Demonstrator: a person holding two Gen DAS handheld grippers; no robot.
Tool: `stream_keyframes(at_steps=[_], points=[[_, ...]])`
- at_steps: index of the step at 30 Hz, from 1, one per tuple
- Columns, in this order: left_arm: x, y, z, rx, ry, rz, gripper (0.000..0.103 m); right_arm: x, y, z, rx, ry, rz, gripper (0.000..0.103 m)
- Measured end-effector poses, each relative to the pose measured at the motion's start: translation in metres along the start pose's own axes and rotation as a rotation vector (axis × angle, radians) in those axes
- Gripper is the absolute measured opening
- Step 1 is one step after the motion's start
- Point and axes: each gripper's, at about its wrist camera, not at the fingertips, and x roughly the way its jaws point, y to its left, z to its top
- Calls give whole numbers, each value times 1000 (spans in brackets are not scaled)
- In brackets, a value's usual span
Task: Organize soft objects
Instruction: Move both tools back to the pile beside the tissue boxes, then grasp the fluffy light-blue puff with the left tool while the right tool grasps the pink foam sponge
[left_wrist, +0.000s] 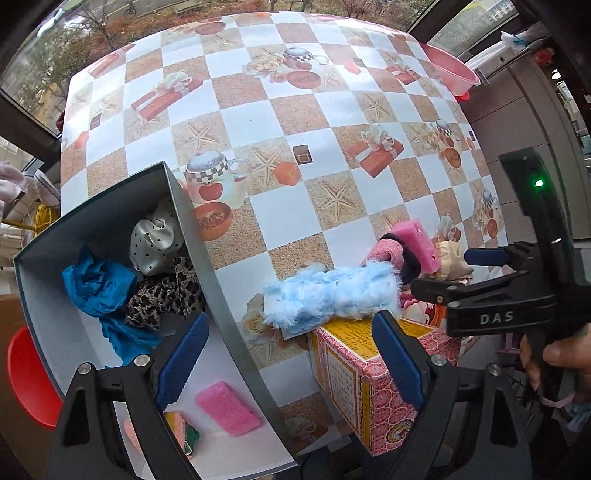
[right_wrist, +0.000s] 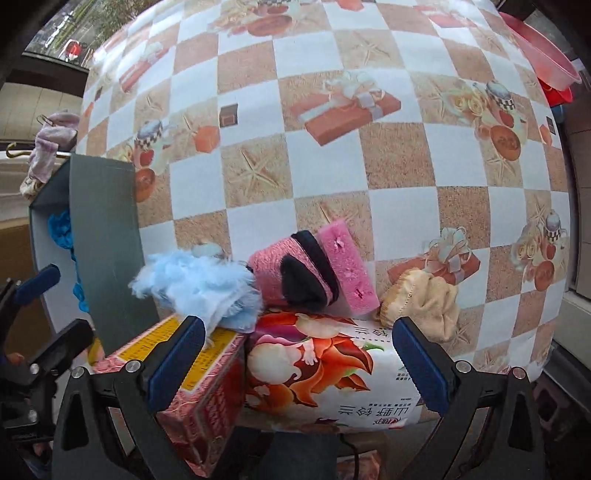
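- Right wrist view: right gripper (right_wrist: 295, 363) jaws wide, nothing between the pads; they hang over a floral-printed pack (right_wrist: 325, 373) and a pink patterned carton (right_wrist: 207, 391).
- Left wrist view: left gripper (left_wrist: 291, 365) jaws also wide and empty, straddling the near wall of the grey box (left_wrist: 207, 258), one pad inside it, one over the carton.
- Soft things not yet sorted sit in a bunch just past the right jaws: fluffy blue piece (right_wrist: 207, 284) draped on the carton edge, pink knit sock (right_wrist: 273, 275) with black cuff, pink sponge (right_wrist: 347, 266) leaning on it, cream cloth (right_wrist: 424, 302) to the side.
- Already in the box: blue cloth (left_wrist: 99, 288), leopard-print fabric (left_wrist: 162, 299), silver dotted fabric (left_wrist: 155, 243), a second pink sponge (left_wrist: 227, 408), and a small orange-green piece.
- Risk: sock, sponge and fluffy piece touch, so a grab could drag a neighbour along or pinch only loose fluff, which would slip.
- Risk: fluffy piece overhangs the carton; a nudge could tip it off.
- Risk: left pad close to the box wall, could shove the box on the slick cloth.
- Risk: both grippers near each other, collision likely if both reach the pile.
- Surface: table (left_wrist: 332, 122) under a glossy checkered cloth printed with starfish, gifts and teapots.
- Room: windows behind, pink basin (left_wrist: 450, 70) at the far corner, red stool at lower left.
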Motion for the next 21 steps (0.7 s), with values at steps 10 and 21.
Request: stream_keyframes(at_steps=[10,21], points=[[13,3,11,-53,45,53,92,73,2,26,-109,174,-103,102],[27,-10,37,-45,67,115,92,-3,-81,85,199,-224,-16,102]])
